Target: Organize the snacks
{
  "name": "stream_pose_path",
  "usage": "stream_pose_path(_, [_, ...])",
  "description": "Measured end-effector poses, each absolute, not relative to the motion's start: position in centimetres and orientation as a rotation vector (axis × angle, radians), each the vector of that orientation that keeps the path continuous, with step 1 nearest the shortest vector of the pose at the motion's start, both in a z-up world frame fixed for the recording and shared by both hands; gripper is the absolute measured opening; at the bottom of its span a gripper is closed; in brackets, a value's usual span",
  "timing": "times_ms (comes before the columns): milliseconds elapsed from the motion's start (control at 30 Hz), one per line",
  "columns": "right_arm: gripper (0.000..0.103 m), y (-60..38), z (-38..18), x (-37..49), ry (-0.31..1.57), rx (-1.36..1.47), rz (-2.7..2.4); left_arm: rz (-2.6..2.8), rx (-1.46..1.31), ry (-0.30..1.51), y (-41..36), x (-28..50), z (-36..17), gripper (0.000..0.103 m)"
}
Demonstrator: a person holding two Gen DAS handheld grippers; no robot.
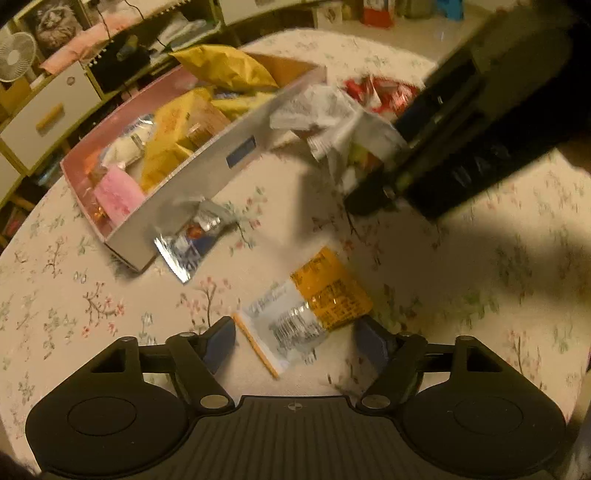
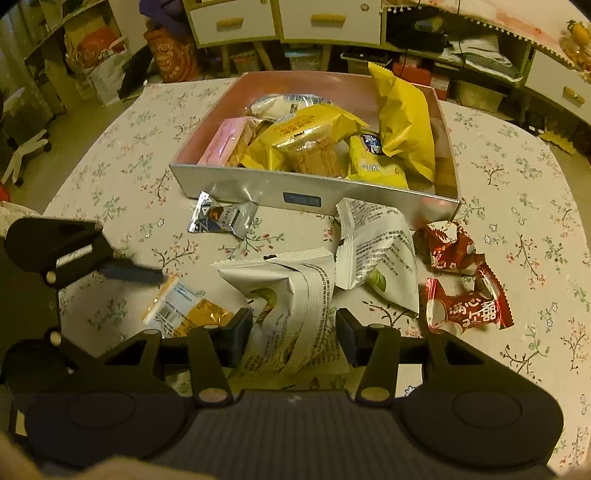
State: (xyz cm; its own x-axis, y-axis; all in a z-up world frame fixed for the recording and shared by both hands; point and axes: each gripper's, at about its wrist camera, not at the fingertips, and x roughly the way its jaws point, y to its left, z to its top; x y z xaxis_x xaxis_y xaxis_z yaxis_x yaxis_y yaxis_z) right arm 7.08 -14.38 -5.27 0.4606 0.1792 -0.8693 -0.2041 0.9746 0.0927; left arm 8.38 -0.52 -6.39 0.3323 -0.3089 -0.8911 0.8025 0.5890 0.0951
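The left gripper (image 1: 295, 341) stands wide at the bottom of its frame – an orange-and-white packet (image 1: 308, 308) lies loose between its fingers – while the right gripper (image 2: 293, 332) pinches a white snack bag (image 2: 291, 302), below the snack-filled box (image 2: 314, 194).

**Around the table's edge**

A floral tablecloth (image 2: 122, 173) covers the round table. Behind it stand white drawers with yellow handles (image 2: 328, 20), cluttered shelves, and an orange printed bag (image 2: 173, 55). A small white fan (image 1: 14, 55) sits nearby.
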Motion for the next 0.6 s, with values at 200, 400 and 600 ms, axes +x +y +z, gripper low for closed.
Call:
stream_pose_path(200, [0.046, -14.7, -5.5, 7.5, 1.069, -0.020, 0.231, -0.657, 0.399, 1.020, 0.5, 10.6, -6.9, 0.074])
stream_pose_path(400, [0.046, -14.8, -5.5, 7.7, 1.073, -0.011, 0.228, -0.578, 0.311, 1.010, 0.7, 11.0, -7.0, 0.067])
stream_pose_path(600, [0.046, -14.8, -5.2, 7.7, 1.065, 0.005, 0.234, -0.543, 0.286, 0.996, 0.1, 10.4, -6.6, 0.037])
